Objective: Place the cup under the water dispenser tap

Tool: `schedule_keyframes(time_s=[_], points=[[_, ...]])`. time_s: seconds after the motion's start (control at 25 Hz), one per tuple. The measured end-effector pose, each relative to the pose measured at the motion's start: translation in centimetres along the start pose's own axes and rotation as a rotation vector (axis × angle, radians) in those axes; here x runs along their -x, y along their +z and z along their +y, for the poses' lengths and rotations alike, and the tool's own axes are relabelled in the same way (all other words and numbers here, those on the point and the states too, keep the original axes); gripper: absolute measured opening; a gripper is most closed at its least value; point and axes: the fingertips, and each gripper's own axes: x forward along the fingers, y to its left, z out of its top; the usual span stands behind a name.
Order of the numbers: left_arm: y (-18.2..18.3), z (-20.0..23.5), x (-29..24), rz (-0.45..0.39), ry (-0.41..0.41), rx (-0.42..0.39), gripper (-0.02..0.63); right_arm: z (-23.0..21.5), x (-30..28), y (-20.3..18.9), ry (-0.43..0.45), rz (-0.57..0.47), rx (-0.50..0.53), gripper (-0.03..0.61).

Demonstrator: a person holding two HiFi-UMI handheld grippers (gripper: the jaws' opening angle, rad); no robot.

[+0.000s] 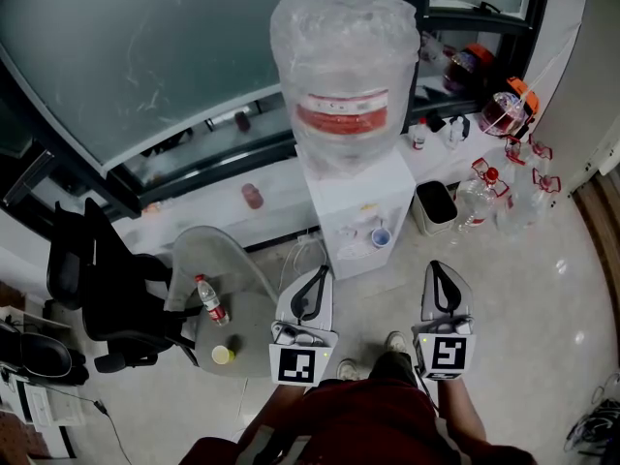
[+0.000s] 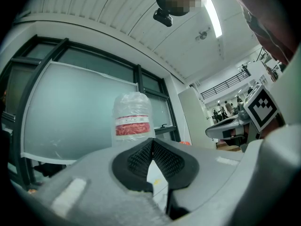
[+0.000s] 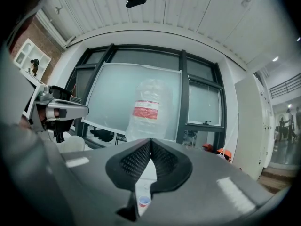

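left gripper (image 1: 321,273): jaws together, empty | right gripper (image 1: 437,267): jaws together, empty | cup (image 1: 381,237): apart from both

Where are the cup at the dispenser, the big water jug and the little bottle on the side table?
cup (image 1: 382,237), head view, its open top.
water jug (image 1: 341,116), head view, its red label.
little bottle (image 1: 211,301), head view, its body.

Office: black swivel chair (image 1: 102,279), water dispenser (image 1: 356,211), frosted glass partition wall (image 1: 145,56).

Cup (image 1: 381,236) — upright at dispenser (image 1: 339,206) front
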Motion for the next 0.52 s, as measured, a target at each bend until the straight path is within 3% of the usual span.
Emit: schedule_keyframes(time_s=[0.52], points=[[-0.3, 0.16, -0.12, 0.008, 0.008, 0.012, -0.002, 0.07, -0.41, -0.02, 0.01, 0.006, 0.001, 0.002]])
